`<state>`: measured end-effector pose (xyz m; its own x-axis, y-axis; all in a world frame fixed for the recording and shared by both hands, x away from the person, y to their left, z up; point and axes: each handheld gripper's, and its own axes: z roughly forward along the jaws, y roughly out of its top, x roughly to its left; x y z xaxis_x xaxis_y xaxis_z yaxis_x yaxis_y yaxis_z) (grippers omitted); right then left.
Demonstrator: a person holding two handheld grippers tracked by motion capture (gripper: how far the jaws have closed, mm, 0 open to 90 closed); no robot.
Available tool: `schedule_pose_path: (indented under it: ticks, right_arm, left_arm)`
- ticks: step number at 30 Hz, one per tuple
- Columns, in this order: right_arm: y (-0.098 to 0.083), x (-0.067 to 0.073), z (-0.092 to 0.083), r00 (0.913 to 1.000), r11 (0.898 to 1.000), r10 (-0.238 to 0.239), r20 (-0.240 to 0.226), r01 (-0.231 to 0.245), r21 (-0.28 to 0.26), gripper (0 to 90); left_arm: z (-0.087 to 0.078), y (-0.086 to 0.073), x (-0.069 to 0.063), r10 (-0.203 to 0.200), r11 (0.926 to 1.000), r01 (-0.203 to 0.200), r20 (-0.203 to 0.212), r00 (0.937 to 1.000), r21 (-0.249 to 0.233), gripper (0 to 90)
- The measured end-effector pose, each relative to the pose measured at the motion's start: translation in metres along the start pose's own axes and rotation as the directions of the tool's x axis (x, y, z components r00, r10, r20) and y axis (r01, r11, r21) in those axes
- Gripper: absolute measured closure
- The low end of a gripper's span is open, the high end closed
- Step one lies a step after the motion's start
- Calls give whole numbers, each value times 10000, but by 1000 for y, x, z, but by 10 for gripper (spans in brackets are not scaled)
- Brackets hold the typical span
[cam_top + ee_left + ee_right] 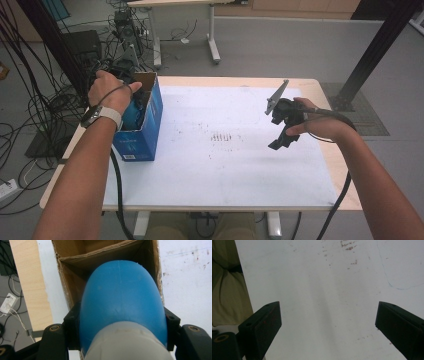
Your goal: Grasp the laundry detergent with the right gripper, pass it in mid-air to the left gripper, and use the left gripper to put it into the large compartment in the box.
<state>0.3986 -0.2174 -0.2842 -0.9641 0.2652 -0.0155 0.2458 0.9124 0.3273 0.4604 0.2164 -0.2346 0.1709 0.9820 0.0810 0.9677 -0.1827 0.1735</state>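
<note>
An open cardboard box (141, 131), blue outside and brown inside (75, 275), stands at the table's left edge. My left gripper (122, 326) is shut on a rounded blue object with a white end (122, 297), and its jaws press both sides. The object points down into the box's opening. In the high view the left hand (107, 92) is over the box and the blue object (131, 114) sits inside the rim. My right gripper (281, 141) hovers over the white mat at the right, open (328, 320), with nothing between its jaws.
A white mat (235, 160) with faint dark smudges covers most of the wooden table (320, 87). Cables and equipment (45, 100) lie on the floor to the left. Another table's legs (214, 47) stand behind, and a black post (370, 55) rises at the back right.
</note>
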Motion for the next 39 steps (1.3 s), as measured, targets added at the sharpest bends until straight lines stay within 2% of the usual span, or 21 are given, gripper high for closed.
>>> schedule_pose_path:
  ticks: [4,22,24,39]
  right_arm:
    - [0,0,1,10000,10000,10,-20,-10,-19,65]
    - [-1,-1,5,9999,10000,49,-111,-49,29,65]
    - [-1,-1,5,9999,10000,55,-103,-55,21,66]
    - [0,0,6,9999,10000,46,-138,-45,39,65]
  left_arm:
    - [5,-1,0,20,10000,-20,-23,10000,-87,379]
    - [25,-4,3,37,9998,-37,14,10000,185,379]
    - [27,-4,2,61,9995,-61,14,10000,325,379]
    - [37,-6,4,44,9993,-45,51,10000,374,379]
